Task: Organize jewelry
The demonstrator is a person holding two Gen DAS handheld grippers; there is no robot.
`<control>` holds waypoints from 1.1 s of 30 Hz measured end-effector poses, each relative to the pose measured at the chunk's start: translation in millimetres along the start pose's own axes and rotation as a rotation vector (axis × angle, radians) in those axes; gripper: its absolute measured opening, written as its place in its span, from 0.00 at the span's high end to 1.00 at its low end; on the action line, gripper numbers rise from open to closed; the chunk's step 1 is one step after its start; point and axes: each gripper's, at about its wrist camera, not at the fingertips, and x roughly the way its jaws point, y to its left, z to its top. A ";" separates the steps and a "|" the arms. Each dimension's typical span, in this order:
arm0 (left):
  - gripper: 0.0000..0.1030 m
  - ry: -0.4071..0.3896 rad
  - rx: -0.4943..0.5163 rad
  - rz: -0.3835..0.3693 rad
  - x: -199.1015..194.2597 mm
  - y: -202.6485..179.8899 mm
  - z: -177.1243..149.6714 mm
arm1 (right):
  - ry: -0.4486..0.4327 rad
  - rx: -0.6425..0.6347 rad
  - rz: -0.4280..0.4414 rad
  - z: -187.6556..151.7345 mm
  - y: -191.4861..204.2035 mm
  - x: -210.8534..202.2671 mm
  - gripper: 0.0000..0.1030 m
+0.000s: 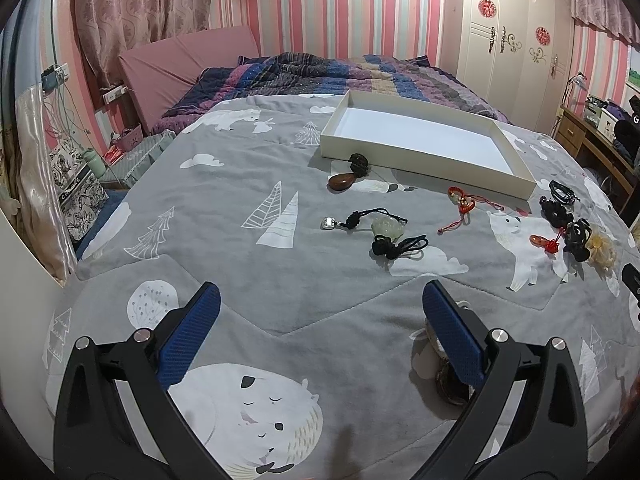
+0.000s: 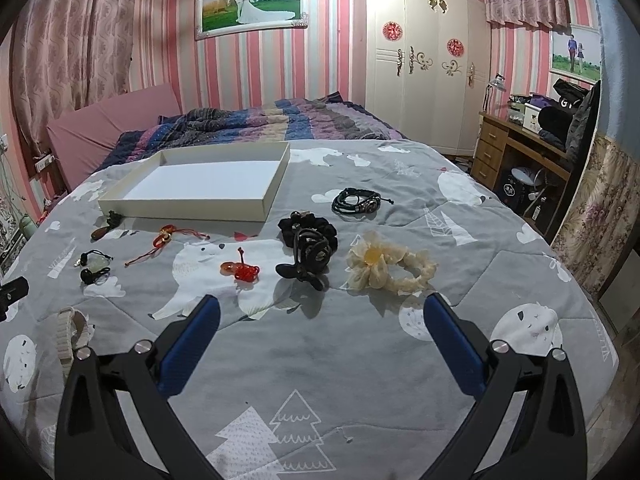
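Spread over grey animal-print bedding, cord pendants and hair ties are lying beside an empty shallow white cardboard tray. Left gripper and right gripper are hovering wide open, holding nothing; the first pickup seems next, perhaps the cream flower scrunchie.

Matt card tray, soft cloth bedspread — glossy red pendant

Bare blanket before the tongs; black hair clip beyond.

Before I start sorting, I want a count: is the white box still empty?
Empty. The white box shows only its bare white floor in both views; every piece lies outside on the bedspread.
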 end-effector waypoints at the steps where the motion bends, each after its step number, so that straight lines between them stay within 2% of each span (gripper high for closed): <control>1: 0.03 0.001 0.000 0.000 0.2 0.0 0.1 | 0.000 0.001 -0.001 -0.2 -0.2 0.2 0.02; 19: 0.03 0.006 -0.003 -0.001 2.6 0.6 -1.5 | 0.000 -0.011 -0.043 -4.7 2.9 1.2 0.02; 33: 0.03 0.012 0.005 -0.002 3.6 -1.3 -3.3 | 0.026 -0.008 -0.036 -9.0 2.6 4.8 0.02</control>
